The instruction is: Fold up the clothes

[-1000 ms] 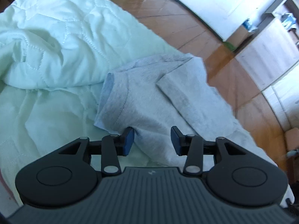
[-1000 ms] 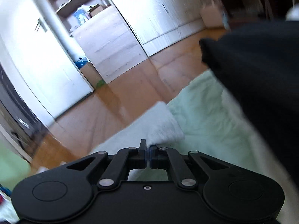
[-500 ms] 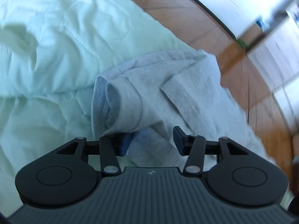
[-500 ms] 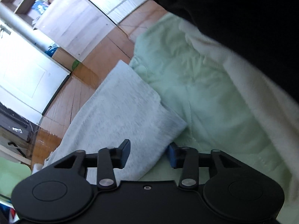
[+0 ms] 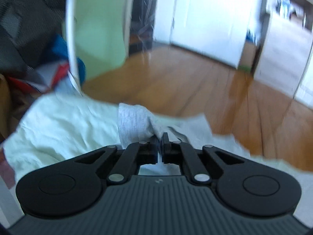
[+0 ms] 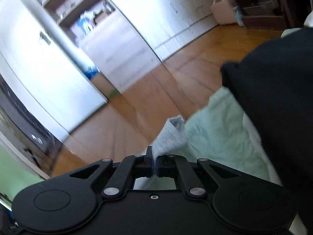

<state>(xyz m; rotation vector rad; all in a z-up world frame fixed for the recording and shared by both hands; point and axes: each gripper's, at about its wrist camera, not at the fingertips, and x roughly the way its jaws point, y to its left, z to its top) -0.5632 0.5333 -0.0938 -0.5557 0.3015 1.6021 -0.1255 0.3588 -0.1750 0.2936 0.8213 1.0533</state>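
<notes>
Over the pale green quilt [image 5: 58,129] on the bed, both hand-held grippers, open a moment ago, now clench the grey T-shirt [image 5: 135,121]: left hand-held gripper [image 5: 160,146], right hand-held gripper [image 6: 153,164], lifting it to fold.

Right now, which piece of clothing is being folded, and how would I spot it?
Look at the pale green quilt spread above the wooden floor. On it lies a grey garment, pinched by the left gripper and the right gripper. It is light speckled grey, unlike the mint bedding and the black cloth nearby.
</notes>
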